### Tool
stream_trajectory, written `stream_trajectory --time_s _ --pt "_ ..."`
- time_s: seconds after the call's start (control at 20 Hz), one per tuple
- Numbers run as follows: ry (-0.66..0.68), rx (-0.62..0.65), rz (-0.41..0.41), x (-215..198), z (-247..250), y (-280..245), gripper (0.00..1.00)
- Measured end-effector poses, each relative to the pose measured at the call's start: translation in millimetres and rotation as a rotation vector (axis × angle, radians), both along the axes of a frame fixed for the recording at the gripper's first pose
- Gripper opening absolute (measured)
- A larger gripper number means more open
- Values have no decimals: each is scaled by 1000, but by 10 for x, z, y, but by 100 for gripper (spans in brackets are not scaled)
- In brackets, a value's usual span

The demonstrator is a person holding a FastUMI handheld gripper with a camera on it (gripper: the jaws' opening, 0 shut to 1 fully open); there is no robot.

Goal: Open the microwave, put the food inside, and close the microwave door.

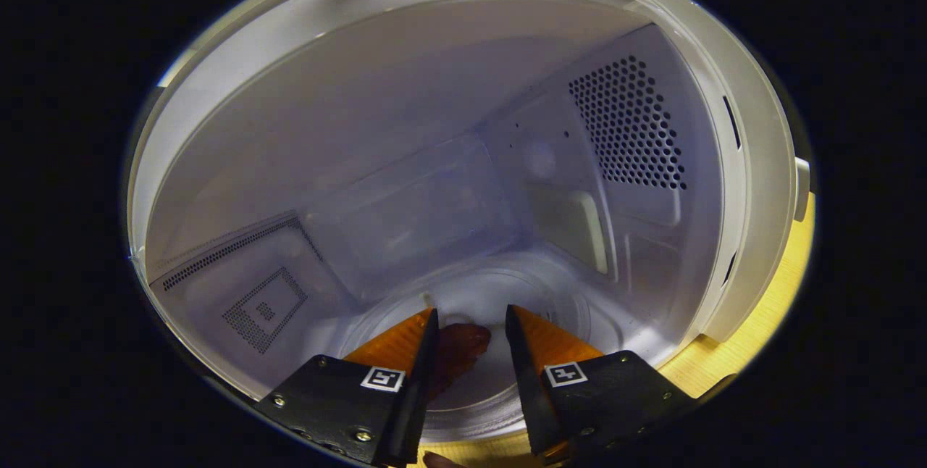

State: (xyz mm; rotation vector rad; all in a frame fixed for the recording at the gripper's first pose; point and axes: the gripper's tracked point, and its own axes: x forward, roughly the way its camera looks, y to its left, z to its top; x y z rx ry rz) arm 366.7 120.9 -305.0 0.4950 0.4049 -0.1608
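I am looking into the open white microwave (pixel 760 164), with its cavity all around my fingers. My gripper (pixel 471 310) reaches inside, just above the glass turntable (pixel 558 294). Its fingers stand apart, so it is open. A reddish-brown piece of food (pixel 463 348) lies on the turntable between the fingers. It sits close against the left finger, and a clear gap separates it from the right finger. The lower part of the food is hidden behind the left finger.
The cavity's back wall (pixel 413 214) is straight ahead. The right wall has a patch of vent holes (pixel 630 127) and the left wall a perforated panel (pixel 261 305). A wooden tabletop (pixel 768 323) shows outside the microwave at the right.
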Motion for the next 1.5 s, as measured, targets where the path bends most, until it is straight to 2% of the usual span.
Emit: stream_trajectory --time_s 0.15,0.25,0.3,0.35,0.4,0.6,0.75,0.9,1.0,1.15,1.25,1.35,1.5 --pt "-8 -28 -3 -171 115 -13 56" --pt "-15 -11 37 -304 233 102 78" --pt "-23 -13 69 -401 318 189 79" --pt "-38 -34 83 -507 423 208 85" --pt "-66 -55 94 -630 537 212 96" --pt "-150 -81 229 -1230 1057 351 96" --pt "-262 -33 391 -1831 1727 604 96" --pt "-438 -52 552 -2513 2439 927 95" --pt "-511 -44 648 -2897 2729 1171 95" --pt "-618 -12 725 -3340 3123 1410 95" --pt "-641 6 812 -3583 3178 1713 95" --pt "-598 -7 895 -3730 3037 1994 95" --pt "-622 -73 963 -4044 2918 2310 89"
